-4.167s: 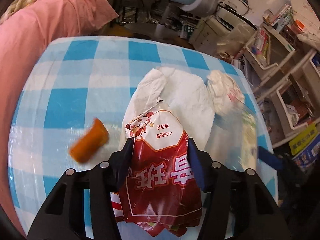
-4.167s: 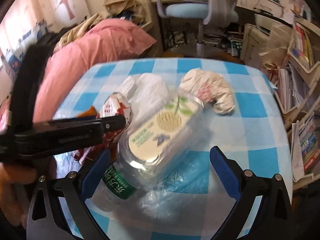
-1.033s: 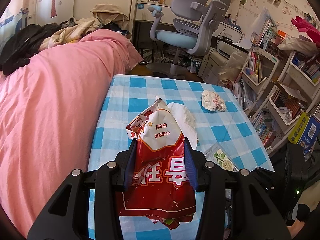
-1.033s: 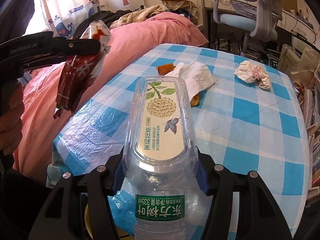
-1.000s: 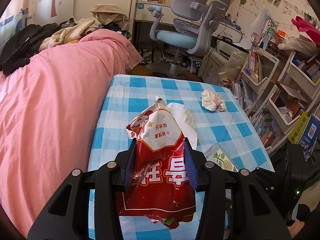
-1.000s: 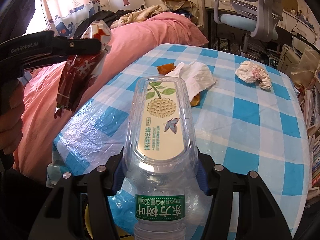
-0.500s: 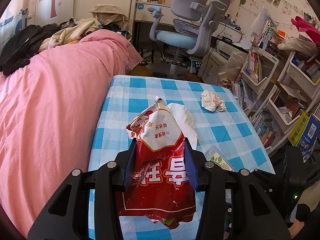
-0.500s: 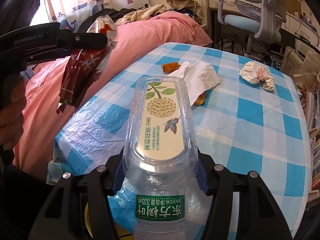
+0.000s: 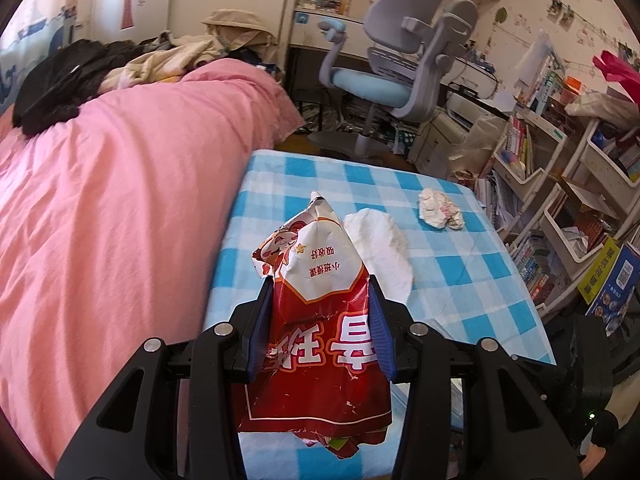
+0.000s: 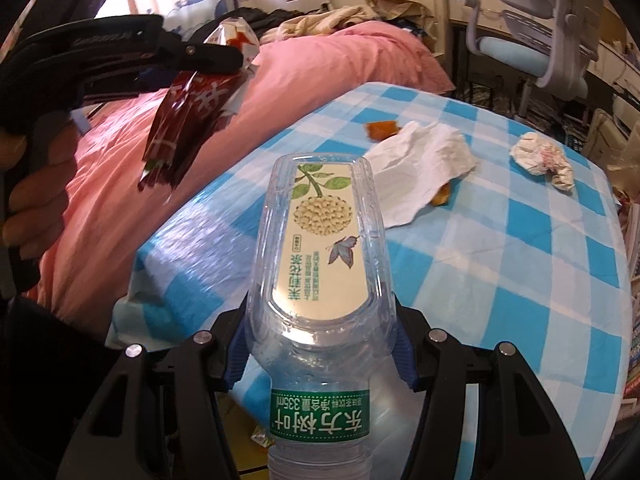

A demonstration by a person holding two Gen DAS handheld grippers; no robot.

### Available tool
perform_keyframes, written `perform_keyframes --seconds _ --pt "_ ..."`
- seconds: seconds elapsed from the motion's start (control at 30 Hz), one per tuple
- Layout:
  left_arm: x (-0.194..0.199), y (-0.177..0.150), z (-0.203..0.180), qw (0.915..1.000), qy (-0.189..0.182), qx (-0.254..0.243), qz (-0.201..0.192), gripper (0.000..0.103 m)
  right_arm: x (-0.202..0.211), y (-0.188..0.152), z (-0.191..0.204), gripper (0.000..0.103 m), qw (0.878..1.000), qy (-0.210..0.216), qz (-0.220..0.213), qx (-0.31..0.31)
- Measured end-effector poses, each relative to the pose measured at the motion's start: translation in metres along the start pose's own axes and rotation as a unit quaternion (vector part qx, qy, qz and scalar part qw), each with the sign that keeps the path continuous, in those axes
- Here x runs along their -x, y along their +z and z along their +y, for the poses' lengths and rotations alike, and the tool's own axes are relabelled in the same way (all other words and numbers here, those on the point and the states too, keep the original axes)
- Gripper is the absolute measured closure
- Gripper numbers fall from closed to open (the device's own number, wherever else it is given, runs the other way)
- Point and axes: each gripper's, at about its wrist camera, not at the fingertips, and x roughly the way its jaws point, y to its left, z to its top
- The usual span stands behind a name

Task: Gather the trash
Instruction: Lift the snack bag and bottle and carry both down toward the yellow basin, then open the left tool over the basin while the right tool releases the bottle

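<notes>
Your right gripper (image 10: pixel 320 344) is clamped on a clear, ribbed plastic bottle (image 10: pixel 320 264), its base jutting beyond the fingertips. Your left gripper (image 9: pixel 320 320) pinches a crinkled red foil snack bag (image 9: pixel 320 320), which sags below the fingers. A crumpled tissue (image 9: pixel 440 209) lies far ahead.

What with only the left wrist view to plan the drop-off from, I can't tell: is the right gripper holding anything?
Observer: Yes, the right gripper is shut on a clear plastic bottle, neck end toward the camera.
Operator: Is there anything on the table besides the white tissue and the crumpled paper?
Observer: Yes, an orange food scrap lies just beyond the tissue.
Operator: Only one?
Observer: No, a second orange scrap pokes out from under the tissue's edge.
</notes>
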Motion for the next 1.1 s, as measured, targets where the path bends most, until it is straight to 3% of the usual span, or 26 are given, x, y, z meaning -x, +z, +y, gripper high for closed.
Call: perform_keyframes --seconds 0.23,0.67,0.77,0.8,0.97,1.1 --pt "0.015 -0.026 0.031 0.9991 0.010 0.040 0.014 0.061 0.003 -0.028 0.032 0.046 0.999 0.028 0.029 0.026" --pt "0.053 -0.098 0.037 0.9977 0.023 0.047 0.042 0.061 -0.006 -0.079 0.106 0.046 0.984 0.081 0.096 0.122" --pt "0.056 -0.112 0.030 0.9977 0.021 0.036 0.054 0.061 -0.018 -0.091 0.116 0.044 0.978 0.068 0.132 0.148" --pt "0.056 -0.116 0.028 0.9976 0.020 0.031 0.058 0.061 -0.020 -0.093 0.118 0.038 0.977 0.057 0.137 0.155" --pt "0.053 -0.139 0.010 0.9955 0.021 0.006 0.092 0.061 -0.009 -0.087 0.107 0.029 0.980 0.024 0.126 0.149" --pt "0.044 -0.158 -0.009 0.9901 0.016 -0.034 0.135 0.059 0.008 -0.081 0.088 0.026 0.984 -0.028 0.117 0.132"
